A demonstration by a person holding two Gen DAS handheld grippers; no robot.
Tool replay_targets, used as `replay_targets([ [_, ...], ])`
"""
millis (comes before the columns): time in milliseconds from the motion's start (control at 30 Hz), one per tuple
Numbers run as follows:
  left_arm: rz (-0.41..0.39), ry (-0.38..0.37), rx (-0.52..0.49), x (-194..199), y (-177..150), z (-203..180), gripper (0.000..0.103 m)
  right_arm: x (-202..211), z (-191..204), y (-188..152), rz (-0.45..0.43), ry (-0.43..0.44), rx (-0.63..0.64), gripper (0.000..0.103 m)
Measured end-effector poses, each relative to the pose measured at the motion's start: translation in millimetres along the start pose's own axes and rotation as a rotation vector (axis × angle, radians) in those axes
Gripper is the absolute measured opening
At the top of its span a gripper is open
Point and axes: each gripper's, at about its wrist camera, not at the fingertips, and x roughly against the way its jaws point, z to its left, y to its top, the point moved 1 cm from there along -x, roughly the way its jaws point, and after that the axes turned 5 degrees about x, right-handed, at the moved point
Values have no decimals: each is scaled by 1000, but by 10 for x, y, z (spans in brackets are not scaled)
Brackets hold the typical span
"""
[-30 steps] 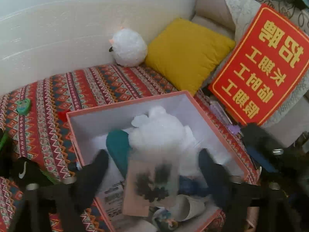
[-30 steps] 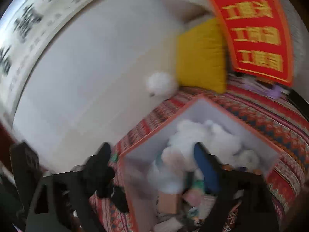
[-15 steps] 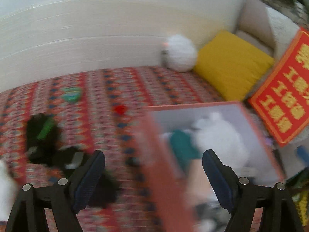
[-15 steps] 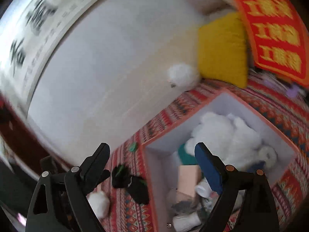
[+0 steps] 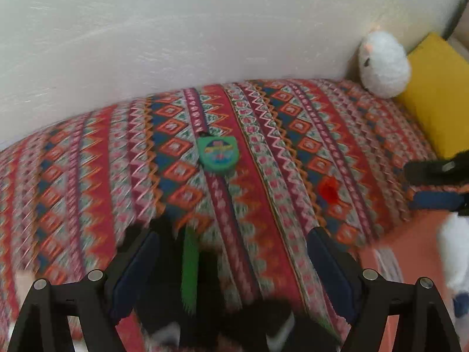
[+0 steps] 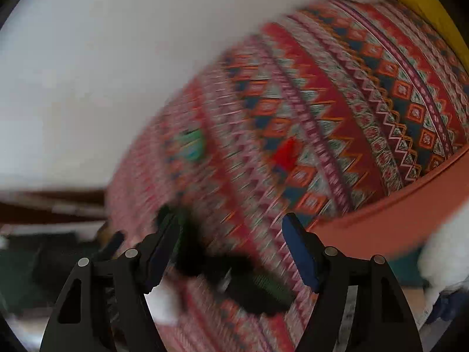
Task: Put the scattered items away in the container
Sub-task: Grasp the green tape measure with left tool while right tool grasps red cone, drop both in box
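Note:
My left gripper (image 5: pixel 231 252) hangs open over the patterned bedspread (image 5: pixel 263 123), just above a black item with a green stripe (image 5: pixel 190 275). A green round badge (image 5: pixel 217 153) and a small red piece (image 5: pixel 329 190) lie farther off on the cloth. The orange box (image 5: pixel 410 252) shows at the right edge, a white plush (image 5: pixel 454 252) inside it. My right gripper (image 6: pixel 231 237) is also open and empty, above the same black items (image 6: pixel 249 281), which are blurred. In the right wrist view the green badge (image 6: pixel 190 143), the red piece (image 6: pixel 285 154) and the orange box rim (image 6: pixel 395 223) show too.
A white plush ball (image 5: pixel 384 64) and a yellow cushion (image 5: pixel 439 94) sit against the white wall (image 5: pixel 176 29) at the far right. The right gripper's blue-padded finger (image 5: pixel 433 199) reaches in from the right edge of the left wrist view. Dark clutter lies beyond the bed's left edge (image 6: pixel 44 252).
Both grippers have swung left, away from the box interior and over the bedspread toward the black items. The box has slid to the right edge of both views.

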Motion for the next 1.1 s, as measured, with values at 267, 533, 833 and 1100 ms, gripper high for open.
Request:
replay_targets([
  [267,98,42,59,-1308,478,18,86,-732,-187,472,65,-143,-53,80],
  [533,44,129,48,-1794,601,-76,59,-745,-210,625,35,-253,-13,81],
  [833,-73,66,87,-1079,376,259,59,-868,-62,714,47,-399,25,83],
  [1100,-126,-23,95,-574,152,480,59,-1037,-169,720,86,-448,-66,50],
])
